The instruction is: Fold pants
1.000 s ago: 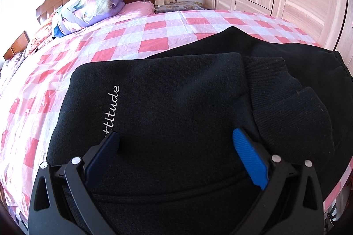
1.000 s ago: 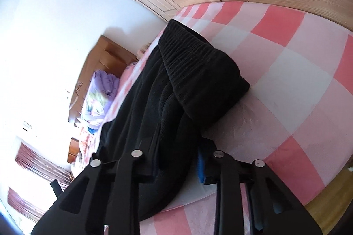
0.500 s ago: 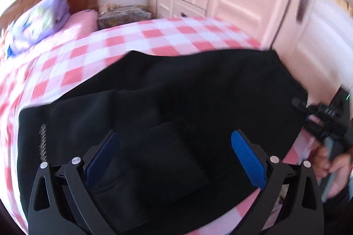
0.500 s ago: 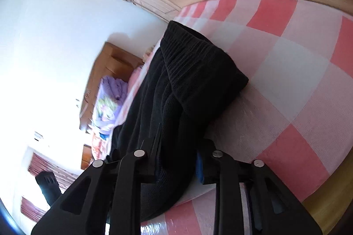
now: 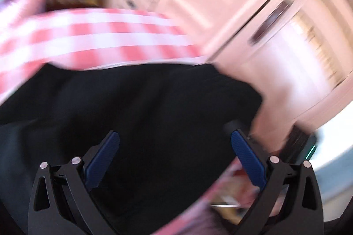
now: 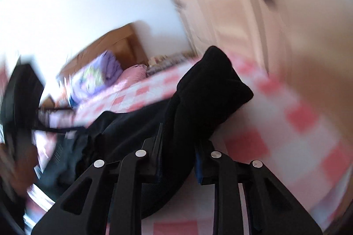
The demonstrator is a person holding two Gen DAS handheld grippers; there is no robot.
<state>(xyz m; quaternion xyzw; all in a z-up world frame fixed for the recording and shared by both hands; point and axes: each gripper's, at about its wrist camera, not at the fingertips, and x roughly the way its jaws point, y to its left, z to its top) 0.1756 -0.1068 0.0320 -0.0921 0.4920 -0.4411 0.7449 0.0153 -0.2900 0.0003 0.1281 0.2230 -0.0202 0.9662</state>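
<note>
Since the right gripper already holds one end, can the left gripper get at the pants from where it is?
Probably yes: the left gripper is open over the black pants, and nothing shows between its fingers and the cloth, though the view is blurred.

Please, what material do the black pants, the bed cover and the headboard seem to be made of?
Black pants: probably thick matte knit, fleece-like; they bunch softly where the right tongs pinch them. Bed cover: likely thin woven cotton, matte, with pink-and-white checks. Headboard: apparently brown wood, smooth; blur hides any grain.
</note>
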